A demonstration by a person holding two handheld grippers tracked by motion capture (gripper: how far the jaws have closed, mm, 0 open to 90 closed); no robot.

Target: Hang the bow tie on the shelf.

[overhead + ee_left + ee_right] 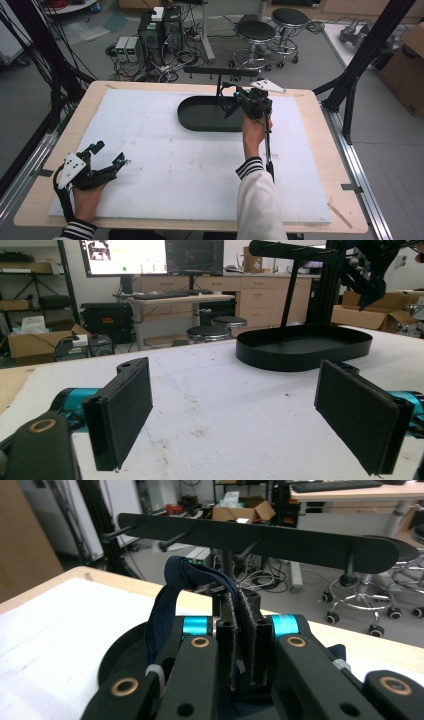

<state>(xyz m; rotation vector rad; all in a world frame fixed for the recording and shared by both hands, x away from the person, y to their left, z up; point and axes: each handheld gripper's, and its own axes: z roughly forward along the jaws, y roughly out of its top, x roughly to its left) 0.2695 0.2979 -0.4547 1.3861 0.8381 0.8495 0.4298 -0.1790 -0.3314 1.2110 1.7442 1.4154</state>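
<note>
**Dark strap gripped beside black rack**

Clamped in the right gripper (244,630): a dark blue strap (172,587), pinched between jaws pressed nearly together, with a loop arching up and over to the left side of the gripper body in the right gripper view. Held above the black oval tray (192,117), near its right end, just short of the rack (260,537), a flat black bar with pegs on a post rising from the tray. Seen from the high view at the far middle of the white mat (165,165), right gripper (250,102) raised at the end of a striped sleeve (249,167). Resting at the near left corner of the mat: the left gripper (107,155), jaws spread wide, nothing between the pads (125,405), well apart from tray and strap. Beyond the table: stools (256,32), cables, cardboard boxes.
</note>
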